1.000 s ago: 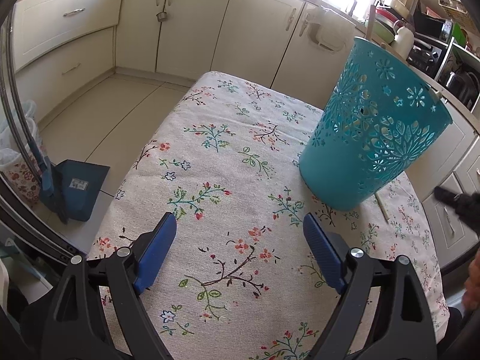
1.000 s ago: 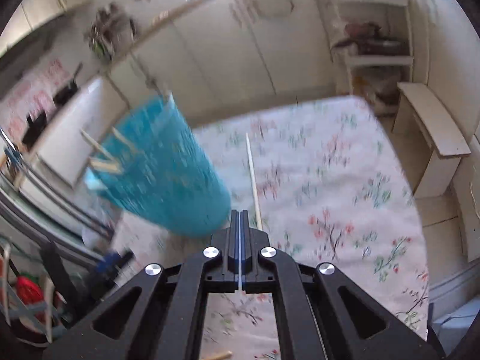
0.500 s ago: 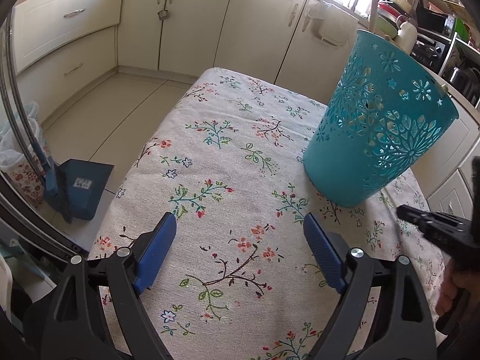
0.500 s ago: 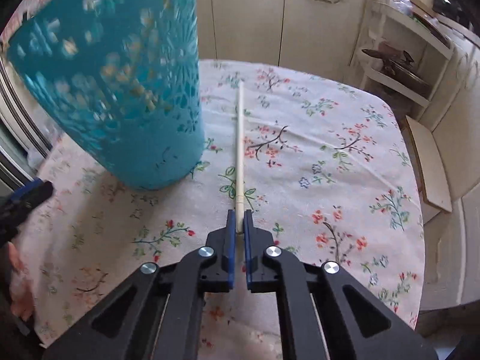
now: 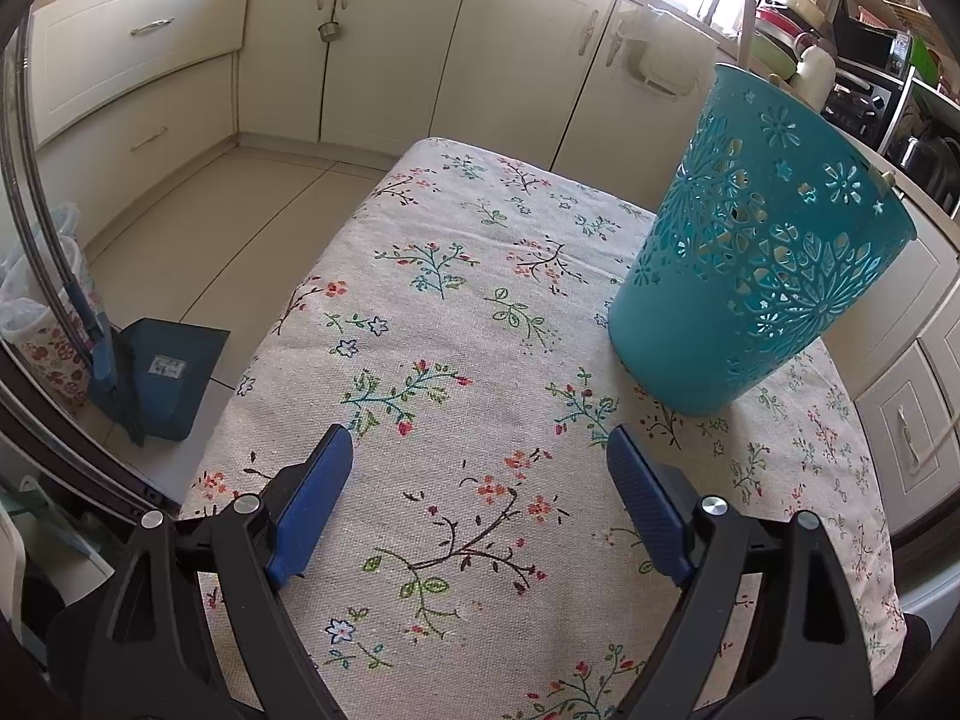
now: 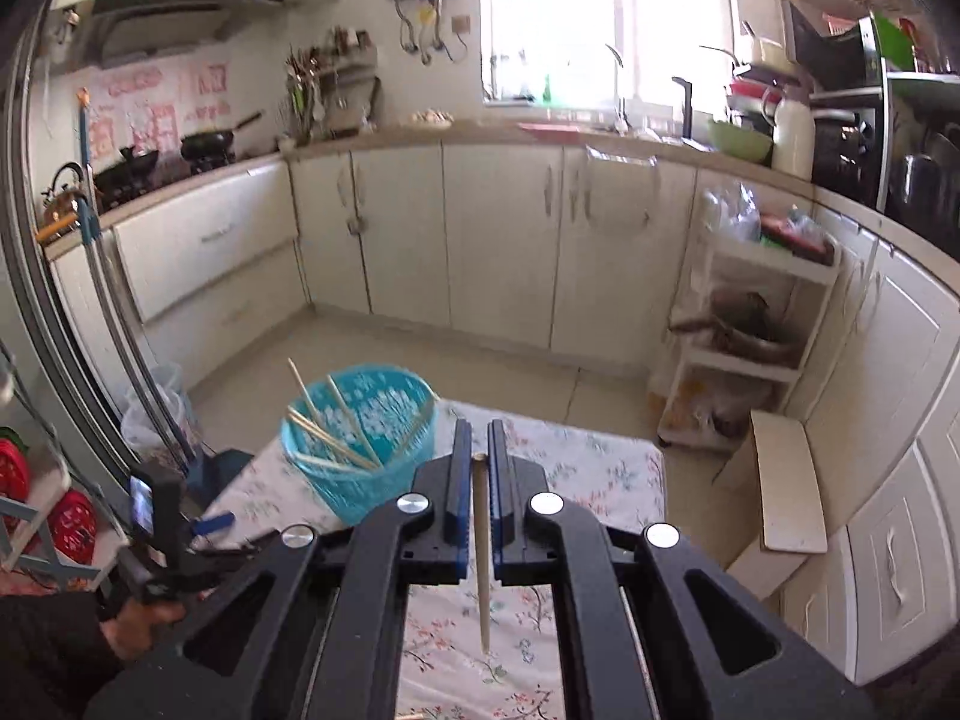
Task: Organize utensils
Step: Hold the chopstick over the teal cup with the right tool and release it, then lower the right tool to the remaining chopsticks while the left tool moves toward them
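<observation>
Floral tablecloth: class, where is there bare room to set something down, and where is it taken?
Free: the tablecloth from the open left gripper to the far edge, left of the teal basket. Crowded: only the basket's right-hand spot.

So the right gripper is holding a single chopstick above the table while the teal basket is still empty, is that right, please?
Not quite: the teal basket is not empty; the right wrist view shows several chopsticks already leaning inside it. The rest holds: the right gripper is holding a single chopstick above the table.
</observation>
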`<state>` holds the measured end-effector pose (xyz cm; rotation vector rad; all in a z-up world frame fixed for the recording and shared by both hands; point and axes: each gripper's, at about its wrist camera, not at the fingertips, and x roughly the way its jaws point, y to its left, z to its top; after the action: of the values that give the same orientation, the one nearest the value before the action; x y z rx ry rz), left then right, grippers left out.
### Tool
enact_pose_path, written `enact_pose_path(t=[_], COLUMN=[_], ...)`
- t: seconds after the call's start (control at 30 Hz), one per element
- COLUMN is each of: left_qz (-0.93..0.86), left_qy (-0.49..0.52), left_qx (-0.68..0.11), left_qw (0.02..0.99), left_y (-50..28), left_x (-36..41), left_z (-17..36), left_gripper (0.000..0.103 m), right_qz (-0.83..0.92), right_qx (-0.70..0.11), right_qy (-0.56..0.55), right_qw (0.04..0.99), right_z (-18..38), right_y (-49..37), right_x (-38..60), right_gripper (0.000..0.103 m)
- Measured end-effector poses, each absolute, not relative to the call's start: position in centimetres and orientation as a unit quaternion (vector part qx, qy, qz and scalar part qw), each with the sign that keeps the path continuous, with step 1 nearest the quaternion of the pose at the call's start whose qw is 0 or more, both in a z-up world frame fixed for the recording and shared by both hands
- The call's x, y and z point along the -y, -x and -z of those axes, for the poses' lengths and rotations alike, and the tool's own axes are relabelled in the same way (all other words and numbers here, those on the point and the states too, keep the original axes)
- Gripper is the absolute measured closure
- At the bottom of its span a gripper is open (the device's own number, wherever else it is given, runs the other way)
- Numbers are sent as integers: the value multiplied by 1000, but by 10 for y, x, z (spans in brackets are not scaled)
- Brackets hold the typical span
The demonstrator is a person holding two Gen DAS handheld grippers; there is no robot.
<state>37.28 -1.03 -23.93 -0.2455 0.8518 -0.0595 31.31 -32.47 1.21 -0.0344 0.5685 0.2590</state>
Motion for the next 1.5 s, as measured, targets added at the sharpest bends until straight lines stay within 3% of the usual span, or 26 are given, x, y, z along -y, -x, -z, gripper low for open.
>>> enact_pose_path(t=[0.4, 0.67, 0.7, 0.73, 0.8, 0.93, 1.03, 1.1, 1.17, 1.5], left_qz=[31, 35, 35, 36, 37, 41, 54, 70, 96, 269], left_qy=[123, 128, 128, 128, 129, 128, 117, 104, 84, -104], left_qx=[-411, -408, -408, -408, -408, -406, -409, -413, -424, -414], left_qw=[903, 903, 903, 903, 903, 904, 904, 902, 897, 863], left_y=[-372, -372, -372, -372, -372, -371, -372, -371, -366, -292], left_x=[8, 7, 7, 7, 6, 7, 12, 18, 27, 109], left_z=[239, 239, 239, 239, 238, 238, 237, 236, 233, 215], left_gripper=[20, 20, 20, 20, 20, 20, 19, 18, 18, 16], right_qz=[-195, -195, -190, -184, -168, -142, -124, -114, -100, -57], right_qx=[-204, -300, -319, -331, -333, -356, -457, -516, -545, -543], right_qy=[-35, -21, -22, -28, -41, -36, -43, -47, -69, -143], right_qw=[959, 933, 928, 925, 927, 923, 880, 848, 829, 825], right_z=[-86, -23, -11, -3, 4, 30, 91, 133, 160, 204], right_y=[-355, -408, -413, -414, -399, -336, -283, -252, -233, -225], right_x=[288, 250, 249, 251, 259, 272, 278, 279, 282, 290], right_gripper=[97, 97, 93, 75, 61, 61, 61, 72, 76, 77])
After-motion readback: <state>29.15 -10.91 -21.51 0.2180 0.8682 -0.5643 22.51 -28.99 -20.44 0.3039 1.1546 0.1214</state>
